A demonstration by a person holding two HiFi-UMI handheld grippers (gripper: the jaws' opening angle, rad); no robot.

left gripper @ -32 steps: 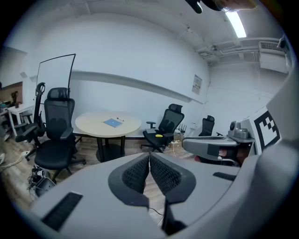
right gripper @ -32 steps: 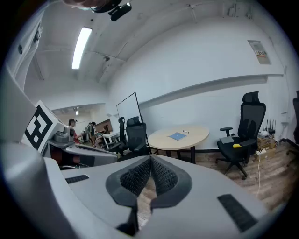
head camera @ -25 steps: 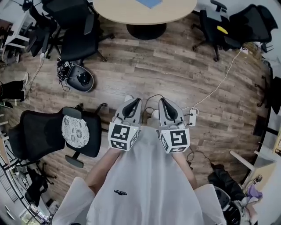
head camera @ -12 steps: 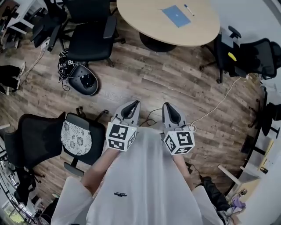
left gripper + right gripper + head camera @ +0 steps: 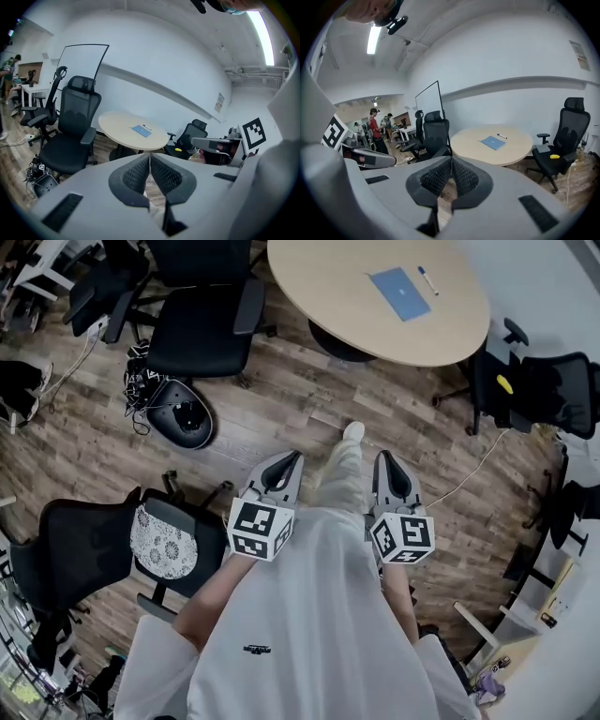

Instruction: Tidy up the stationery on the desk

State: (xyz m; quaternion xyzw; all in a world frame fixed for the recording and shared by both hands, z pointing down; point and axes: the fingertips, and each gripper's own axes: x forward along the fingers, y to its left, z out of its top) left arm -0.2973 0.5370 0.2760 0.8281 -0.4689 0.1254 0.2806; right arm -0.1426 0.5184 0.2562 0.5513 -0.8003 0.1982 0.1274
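Observation:
A round wooden table (image 5: 347, 310) stands ahead with a blue notebook (image 5: 399, 292) and a marker pen (image 5: 427, 279) on it. The same notebook (image 5: 141, 131) (image 5: 493, 142) and pen (image 5: 502, 136) show in both gripper views. My left gripper (image 5: 289, 461) and right gripper (image 5: 384, 461) are held in front of my body above the wood floor, well short of the table. Both are shut with nothing between the pads. My leg and a white shoe (image 5: 352, 432) show between them.
A black office chair (image 5: 202, 320) stands left of the table, another chair (image 5: 98, 535) with a patterned cushion at my left, more chairs (image 5: 539, 385) at the right. A black bag (image 5: 180, 413) with cables and a white cord (image 5: 473, 470) lie on the floor. People stand far off (image 5: 375, 124).
I have walked toward the table: it has come further into view with the notebook and pen. Both grippers stay shut in front of me. My foot has stepped forward between them.

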